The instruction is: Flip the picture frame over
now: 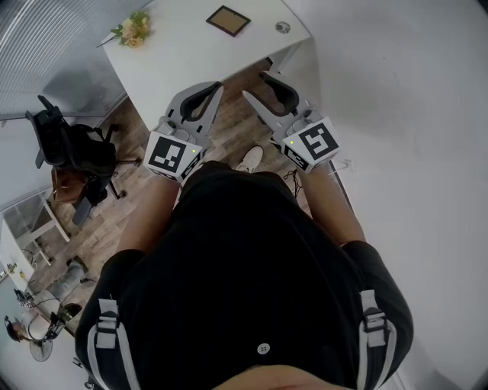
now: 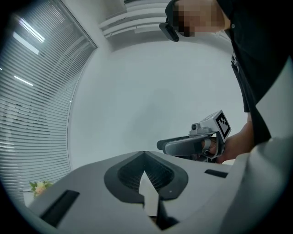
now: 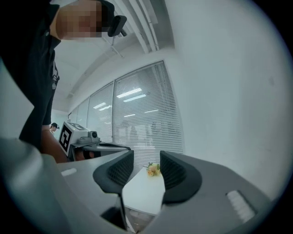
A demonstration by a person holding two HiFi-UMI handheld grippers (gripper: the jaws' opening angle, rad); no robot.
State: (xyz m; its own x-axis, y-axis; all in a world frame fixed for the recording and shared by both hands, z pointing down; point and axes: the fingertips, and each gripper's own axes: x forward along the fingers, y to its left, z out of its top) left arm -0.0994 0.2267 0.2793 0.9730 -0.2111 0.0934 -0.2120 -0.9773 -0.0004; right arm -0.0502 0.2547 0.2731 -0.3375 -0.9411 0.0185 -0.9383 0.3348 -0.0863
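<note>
Frame (image 1: 228,20) is laid flat on the tabletop (image 1: 175,53), far from left gripper (image 1: 213,90), pressed together, and right gripper (image 1: 254,84), spread empty; approach or retreat fits.

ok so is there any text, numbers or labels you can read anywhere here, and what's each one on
No readable words or numbers in any view.
Left marker cube, on the left gripper: black-and-white square pattern, not text.
Right marker cube, on the right gripper: same kind of pattern, not text.
White print on the person's black shirt: too small and blurred to read.
</note>
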